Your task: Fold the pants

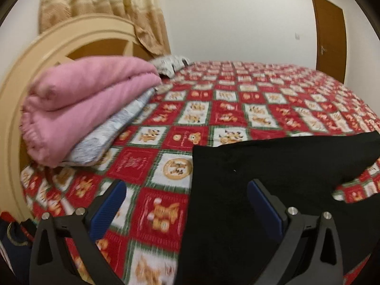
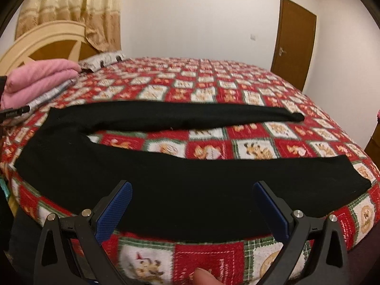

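Black pants (image 2: 152, 166) lie flat on the bed, waist to the left, both legs stretched to the right with a gap of bedspread between them. In the left wrist view the waist end of the pants (image 1: 273, 166) fills the lower right. My left gripper (image 1: 187, 190) is open and empty, hovering over the waist edge, its right finger above the black cloth. My right gripper (image 2: 192, 190) is open and empty over the near leg by the bed's front edge. The far leg (image 2: 190, 114) ends in a bunched cuff.
The bed carries a red, white and green checked bedspread (image 2: 213, 76). A folded pink blanket (image 1: 90, 99) on a pale pillow lies by the cream headboard (image 1: 28, 71). Another pillow (image 2: 104, 59), a curtain and a brown door (image 2: 294, 45) stand behind. A fingertip (image 2: 204, 276) shows at the bottom.
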Demonstrator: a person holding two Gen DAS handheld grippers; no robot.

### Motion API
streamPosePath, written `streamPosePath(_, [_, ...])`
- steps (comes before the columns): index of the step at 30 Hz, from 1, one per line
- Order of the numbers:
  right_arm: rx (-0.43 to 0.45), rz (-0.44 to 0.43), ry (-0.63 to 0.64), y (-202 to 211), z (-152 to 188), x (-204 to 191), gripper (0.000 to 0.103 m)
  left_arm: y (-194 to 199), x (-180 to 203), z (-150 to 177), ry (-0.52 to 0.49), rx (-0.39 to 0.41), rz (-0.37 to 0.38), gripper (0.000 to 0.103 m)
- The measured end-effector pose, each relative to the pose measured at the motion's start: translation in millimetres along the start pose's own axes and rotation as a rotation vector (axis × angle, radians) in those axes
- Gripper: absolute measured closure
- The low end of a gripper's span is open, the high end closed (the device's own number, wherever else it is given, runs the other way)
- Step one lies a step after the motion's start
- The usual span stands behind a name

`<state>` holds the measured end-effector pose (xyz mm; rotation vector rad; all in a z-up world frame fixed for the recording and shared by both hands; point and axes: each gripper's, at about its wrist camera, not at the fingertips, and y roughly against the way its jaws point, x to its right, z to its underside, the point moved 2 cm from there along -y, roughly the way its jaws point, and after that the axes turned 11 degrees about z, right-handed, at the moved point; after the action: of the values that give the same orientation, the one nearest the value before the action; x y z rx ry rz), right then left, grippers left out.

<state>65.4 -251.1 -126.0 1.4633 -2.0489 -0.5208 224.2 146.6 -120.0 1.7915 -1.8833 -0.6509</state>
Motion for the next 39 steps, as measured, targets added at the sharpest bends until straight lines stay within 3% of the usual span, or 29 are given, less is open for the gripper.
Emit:
streamPosePath(4, [-0.031, 0.015, -0.016, -15.5, -2.7, 11.7, 0.001, -50.6, -6.9, -15.0, 0.003, -0.072, 0.034, 0.001])
streamPosePath(8, [-0.046, 0.06, -0.023, -29.7, -6.4, 29.2, 0.001, -93.3, -9.8, -25.0, -0.027, -0.14, 0.043, 0.013])
streamPosePath(12, [-0.062, 0.086, -0.044, -41.6, -10.0, 50.1, 0.001, -119.9, -21.5, -30.8, 0.011, -0.194, 0.087, 0.025])
streamPosePath(15, [-0.061, 0.099, -0.064, -49.3, -16.4, 66.9, 0.001, -130.9, -27.2, -29.9, 0.048, -0.221, 0.147, 0.045])
streamPosePath(18, [-0.075, 0.093, -0.11, -61.9, -28.3, 91.9, 0.002, -134.6, -27.8, -27.3, 0.068, -0.217, 0.233, 0.072])
streamPosePath(19, [-0.079, 0.093, -0.116, -65.8, -33.0, 98.9, 0.005, -135.1, -27.6, -27.5, 0.069, -0.215, 0.242, 0.074])
streamPosePath(29, [-0.089, 0.195, -0.232, -119.9, -102.5, 213.4, 0.007, -139.0, -22.3, -32.2, 0.017, -0.235, 0.226, 0.076])
streamPosePath(31, [-0.101, 0.233, -0.218, -140.2, -114.6, 232.0, 0.022, -140.9, -21.1, -33.1, 0.01, -0.223, 0.227, 0.076])
streamPosePath(32, [-0.114, 0.245, -0.21, -150.1, -118.9, 239.5, 0.025, -142.0, -21.8, -33.7, 0.007, -0.216, 0.231, 0.076])
streamPosePath(36, [-0.144, 0.292, -0.188, -190.0, -136.8, 268.0, 0.027, -147.0, -28.1, -34.8, 0.049, -0.224, 0.274, 0.076])
streamPosePath(39, [-0.186, 0.26, -0.208, -223.5, -148.9, 285.1, 0.027, -148.6, -28.1, -36.0, 0.052, -0.229, 0.279, 0.076])
